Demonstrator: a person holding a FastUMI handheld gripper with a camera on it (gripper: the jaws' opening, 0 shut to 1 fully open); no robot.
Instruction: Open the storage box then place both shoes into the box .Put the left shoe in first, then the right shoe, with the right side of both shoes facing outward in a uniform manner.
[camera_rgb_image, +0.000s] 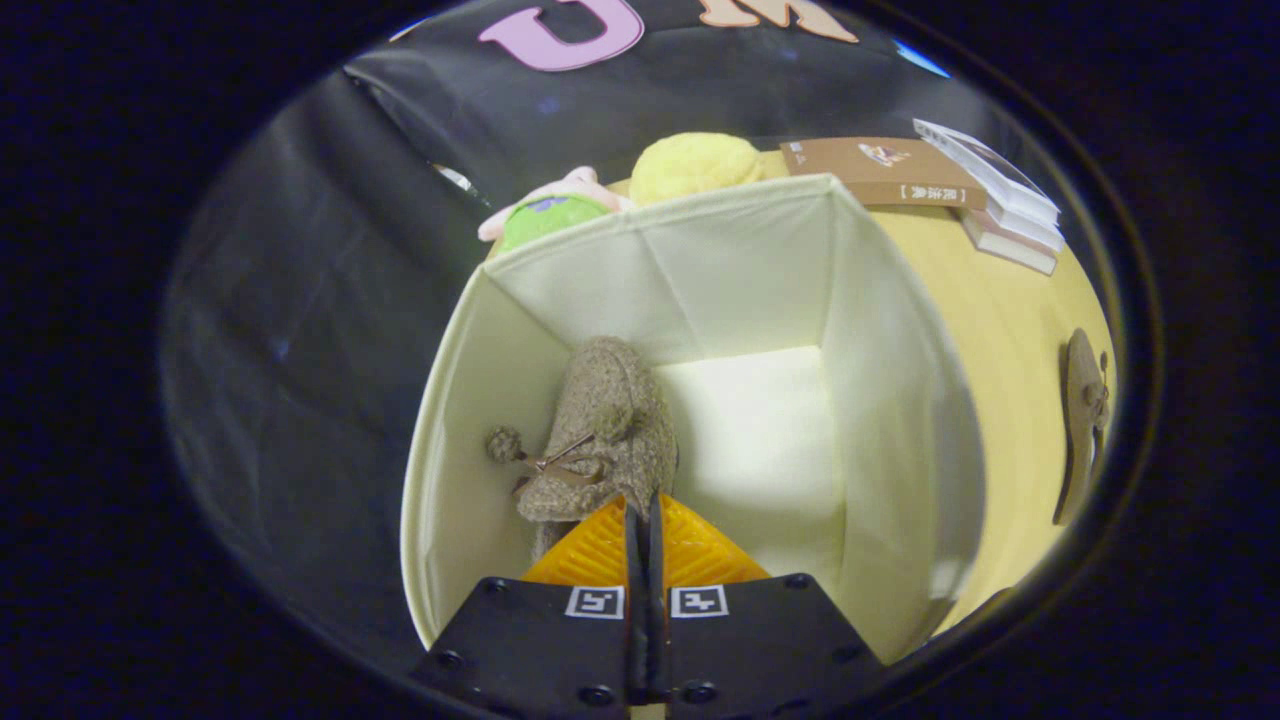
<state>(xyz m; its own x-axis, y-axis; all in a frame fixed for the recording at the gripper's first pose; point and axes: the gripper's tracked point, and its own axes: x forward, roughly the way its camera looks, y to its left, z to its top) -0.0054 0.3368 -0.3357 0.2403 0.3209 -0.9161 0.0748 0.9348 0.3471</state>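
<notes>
The fuzzy shoe (605, 440) lies inside the open storage box (880, 400), just ahead of your fingers, toward the left wall. It looks soft and light, so the collar should give; pinch the firmer rim near the sole. Your gripper (643, 520) is closed, holding nothing. The second shoe (1082, 430) waits on the table (1000, 340), well right of the fingers.

Camera rides claw (641, 510), looks down into box (700, 260), close.
</notes>
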